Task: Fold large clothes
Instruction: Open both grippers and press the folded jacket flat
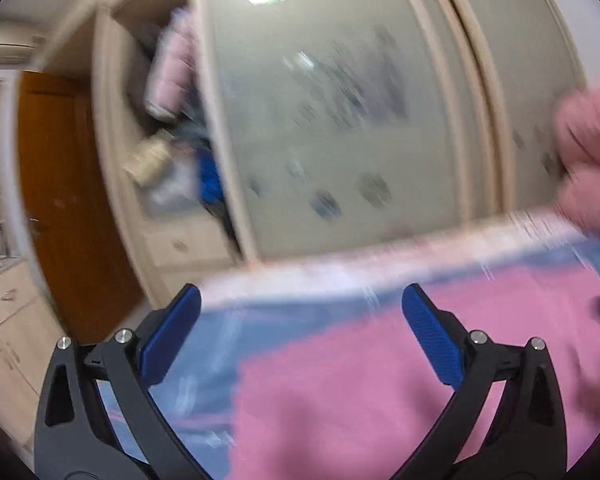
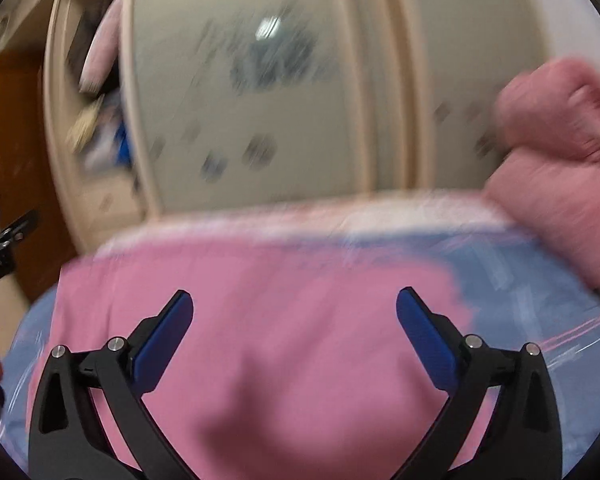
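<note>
A large pink garment (image 2: 260,320) lies spread flat on a blue bed sheet (image 2: 540,300). It also shows in the left wrist view (image 1: 380,380), where its left edge runs below my left gripper. My left gripper (image 1: 300,300) is open and empty, above the garment's left edge and the sheet (image 1: 200,360). My right gripper (image 2: 294,300) is open and empty, above the middle of the garment. My left gripper also shows at the left edge of the right wrist view (image 2: 8,236). Both views are blurred by motion.
A bunched pink blanket or pillow (image 2: 560,152) sits on the bed at the far right, also in the left wrist view (image 1: 592,160). Behind the bed stands a wardrobe with frosted sliding doors (image 1: 340,120), part open, clothes inside (image 1: 172,80). A brown door (image 1: 60,200) is at the left.
</note>
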A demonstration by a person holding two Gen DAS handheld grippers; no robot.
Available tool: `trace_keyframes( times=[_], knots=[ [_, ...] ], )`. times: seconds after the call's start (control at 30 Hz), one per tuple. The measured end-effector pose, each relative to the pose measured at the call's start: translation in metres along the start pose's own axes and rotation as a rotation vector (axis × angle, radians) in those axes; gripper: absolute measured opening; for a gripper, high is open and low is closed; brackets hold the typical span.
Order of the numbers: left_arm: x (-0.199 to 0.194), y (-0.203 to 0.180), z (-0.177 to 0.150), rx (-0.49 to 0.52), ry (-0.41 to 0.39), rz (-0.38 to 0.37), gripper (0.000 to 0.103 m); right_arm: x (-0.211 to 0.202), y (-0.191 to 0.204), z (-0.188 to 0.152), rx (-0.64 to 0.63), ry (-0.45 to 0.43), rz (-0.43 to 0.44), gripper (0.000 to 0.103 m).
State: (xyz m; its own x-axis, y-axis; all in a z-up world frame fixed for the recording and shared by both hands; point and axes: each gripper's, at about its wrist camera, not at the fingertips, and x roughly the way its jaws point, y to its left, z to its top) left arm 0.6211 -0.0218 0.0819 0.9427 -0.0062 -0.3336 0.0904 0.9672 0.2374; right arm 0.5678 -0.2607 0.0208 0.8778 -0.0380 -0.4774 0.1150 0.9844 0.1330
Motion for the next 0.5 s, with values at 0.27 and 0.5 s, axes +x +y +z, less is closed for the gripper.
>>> trace_keyframes(
  times=[0.27, 0.5],
  knots=[
    [0.091, -0.073, -0.068, 0.105, 0.247, -0.066, 0.101, 0.106, 0.008, -0.014, 0.041, 0.187, -0.024, 0.102],
    [0.170, -0.065, -0.077, 0.021, 0.349, -0.083, 0.101, 0.175, 0.001, -0.013, -0.015, 0.257, -0.081, 0.102]
  ],
)
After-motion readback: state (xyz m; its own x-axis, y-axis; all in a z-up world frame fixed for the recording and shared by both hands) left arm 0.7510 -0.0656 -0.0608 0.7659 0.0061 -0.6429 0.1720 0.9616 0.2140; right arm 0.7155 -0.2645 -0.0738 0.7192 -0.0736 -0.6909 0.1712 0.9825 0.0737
